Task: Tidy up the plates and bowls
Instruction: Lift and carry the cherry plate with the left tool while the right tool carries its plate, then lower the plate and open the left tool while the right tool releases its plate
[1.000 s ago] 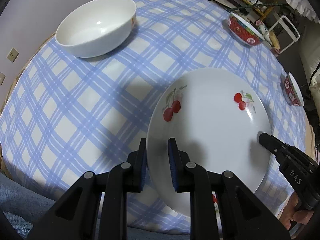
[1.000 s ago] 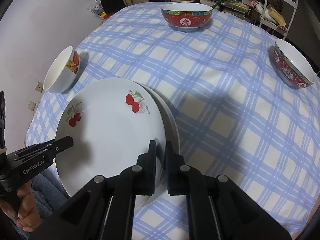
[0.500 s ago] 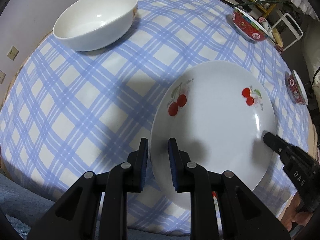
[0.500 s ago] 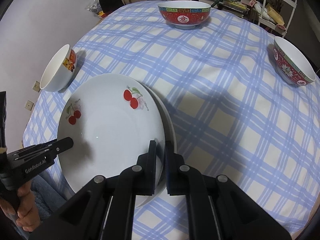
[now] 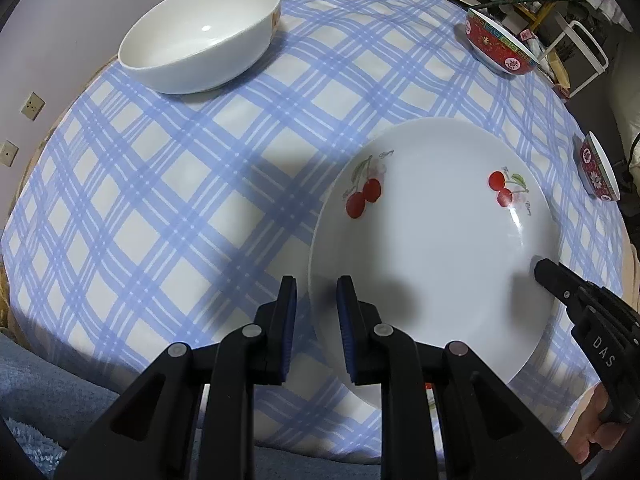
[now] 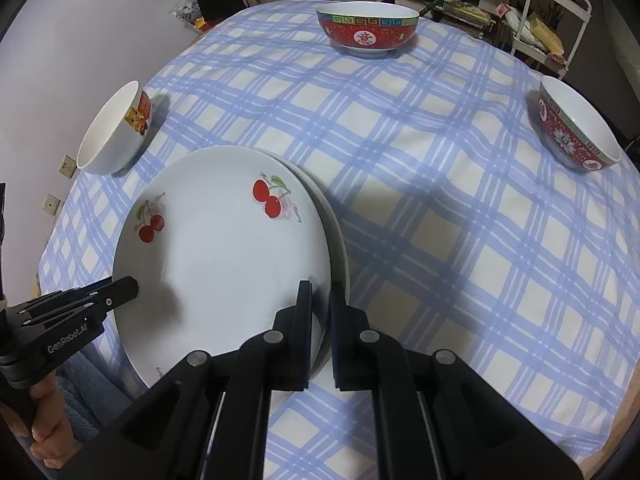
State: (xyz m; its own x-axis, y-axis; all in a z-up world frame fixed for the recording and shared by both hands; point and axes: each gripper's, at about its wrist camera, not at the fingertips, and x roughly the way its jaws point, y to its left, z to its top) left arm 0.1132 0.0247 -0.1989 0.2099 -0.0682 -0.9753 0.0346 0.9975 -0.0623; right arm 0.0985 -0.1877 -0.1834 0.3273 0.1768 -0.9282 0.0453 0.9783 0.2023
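A white plate with red cherries is held over a second white plate whose rim shows beneath it on the blue checked tablecloth. My left gripper straddles the cherry plate's left rim with its jaws a little apart; it also shows in the right wrist view. My right gripper is shut on the plate's right rim and shows in the left wrist view. A white bowl stands at the far left.
A red patterned bowl stands at the table's far side, and another red bowl at the right edge. Shelves with books and a white rack lie beyond the table.
The cherry plate has shifted to the right and lowered onto the plate beneath. My left gripper's jaws have opened slightly around its rim. The right gripper still pinches it.
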